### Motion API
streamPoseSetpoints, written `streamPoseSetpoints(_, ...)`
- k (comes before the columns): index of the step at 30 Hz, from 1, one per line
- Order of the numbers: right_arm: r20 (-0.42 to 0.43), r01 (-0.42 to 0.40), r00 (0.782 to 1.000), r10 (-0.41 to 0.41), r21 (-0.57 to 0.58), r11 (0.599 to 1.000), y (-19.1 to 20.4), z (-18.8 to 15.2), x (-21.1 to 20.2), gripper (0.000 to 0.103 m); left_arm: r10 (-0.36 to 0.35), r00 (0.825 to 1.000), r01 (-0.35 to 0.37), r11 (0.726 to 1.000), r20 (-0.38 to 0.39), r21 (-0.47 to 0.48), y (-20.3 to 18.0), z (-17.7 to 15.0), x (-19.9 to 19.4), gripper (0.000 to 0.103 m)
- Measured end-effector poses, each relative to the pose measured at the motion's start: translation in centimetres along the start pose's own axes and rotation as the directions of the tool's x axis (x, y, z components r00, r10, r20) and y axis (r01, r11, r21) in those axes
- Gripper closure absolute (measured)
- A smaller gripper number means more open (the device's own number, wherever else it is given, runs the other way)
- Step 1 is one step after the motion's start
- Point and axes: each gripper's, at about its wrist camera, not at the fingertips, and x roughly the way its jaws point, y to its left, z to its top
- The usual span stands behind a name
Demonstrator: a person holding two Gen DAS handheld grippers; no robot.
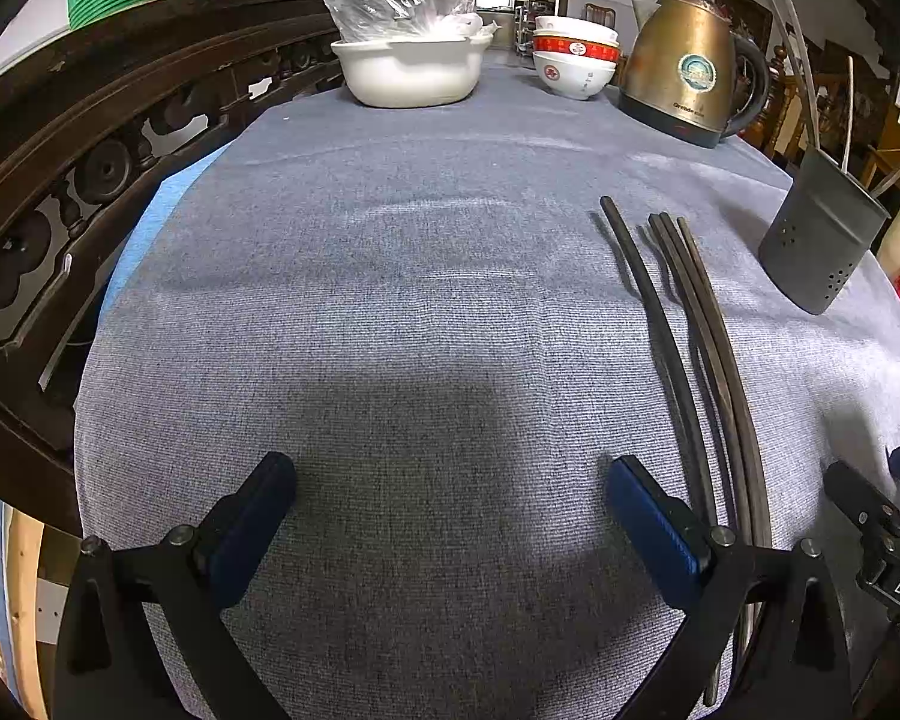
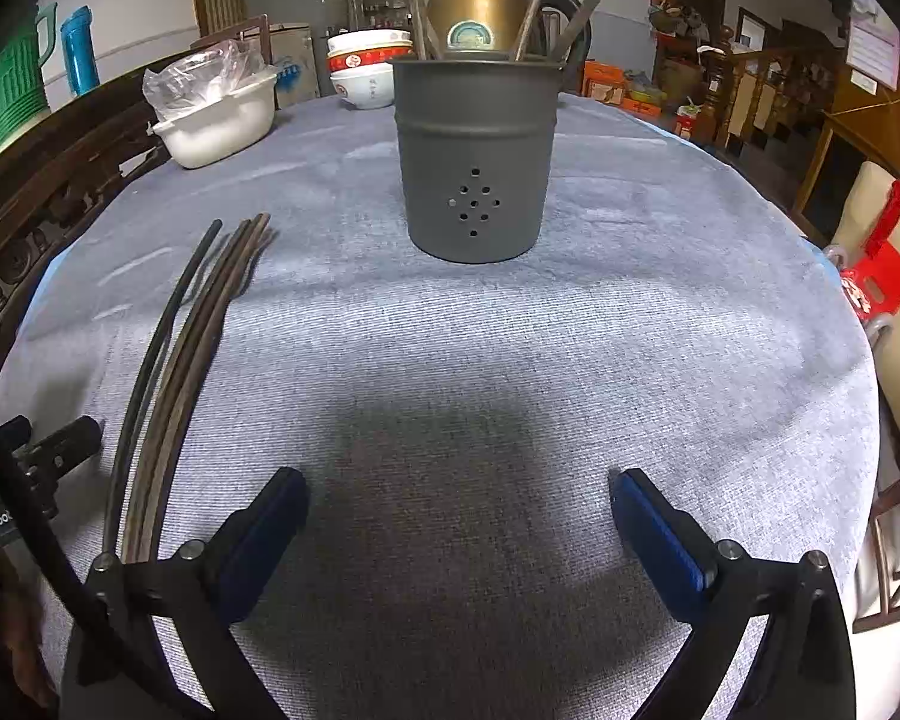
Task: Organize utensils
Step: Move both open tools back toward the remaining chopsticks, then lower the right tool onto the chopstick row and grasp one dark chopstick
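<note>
Surface (image 1: 390, 300): covered in grey-blue cloth, with a carved dark wooden rail along its left edge.
Far edge: a copper-coloured electric kettle (image 1: 684, 60), a white basin (image 1: 411, 72) holding a clear plastic bag, and stacked bowls (image 1: 576, 57).
Utensil holder (image 2: 474, 162): grey perforated metal cup, upright near the surface's middle in the right wrist view, with several pale sticks standing in it; the left wrist view shows it only at the right edge.
Chopsticks (image 1: 690, 330): four dark ones lying loose on the cloth side by side, left of the holder and between the two tools.
Left tool (image 1: 450, 510): jaws wide apart, nothing between them, above bare cloth.
Right tool (image 2: 459, 516): jaws wide apart, empty, facing the holder.
</note>
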Motion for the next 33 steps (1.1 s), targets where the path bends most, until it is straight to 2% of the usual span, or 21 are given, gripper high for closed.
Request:
streamPoseSetpoints(6,0.001,-0.013,1.000,0.013,-0.010,1.000,0.1,0.0,0.0,0.000,0.016,1.000,-0.016,1.000,-0.004,-0.011,-0.2,0.0,0.0,0.000)
streamPoseSetpoints(21,0.053,-0.173,0.984,0.171,0.026,0.985,-1.1,-0.2,-0.7,0.000,0.030,1.000,-0.030,0.999,-0.004,-0.023,-0.2,0.0,0.1,0.000)
streamPoseSetpoints(23,0.059,-0.203,0.978,0.201,0.034,0.979,-1.4,-0.2,-0.8,0.000,0.031,1.000,-0.031,0.999,-0.002,-0.024,-0.1,-0.1,0.0,0.000)
streamPoseSetpoints(25,0.031,-0.230,0.973,0.229,0.040,0.972,-1.6,0.3,-0.8,0.000,0.028,1.000,-0.028,0.999,0.000,-0.024,-0.1,-0.2,0.0,0.000)
streamPoseSetpoints(27,0.009,-0.303,0.953,0.304,0.093,0.948,-2.2,1.0,-1.0,0.000,0.026,1.000,-0.026,0.999,0.001,-0.022,-0.1,-0.2,-0.1,0.000)
streamPoseSetpoints(31,-0.024,-0.372,0.925,0.378,0.138,0.918,-1.8,3.1,-1.4,0.001,0.025,1.000,-0.025,0.999,0.002,-0.027,0.0,-0.3,-0.2,0.000)
streamPoseSetpoints(33,-0.046,-0.385,0.917,0.396,0.150,0.911,-1.1,4.1,-1.1,0.011,-0.013,1.000,0.014,0.999,0.013,-0.038,0.2,-0.3,-0.6,0.000)
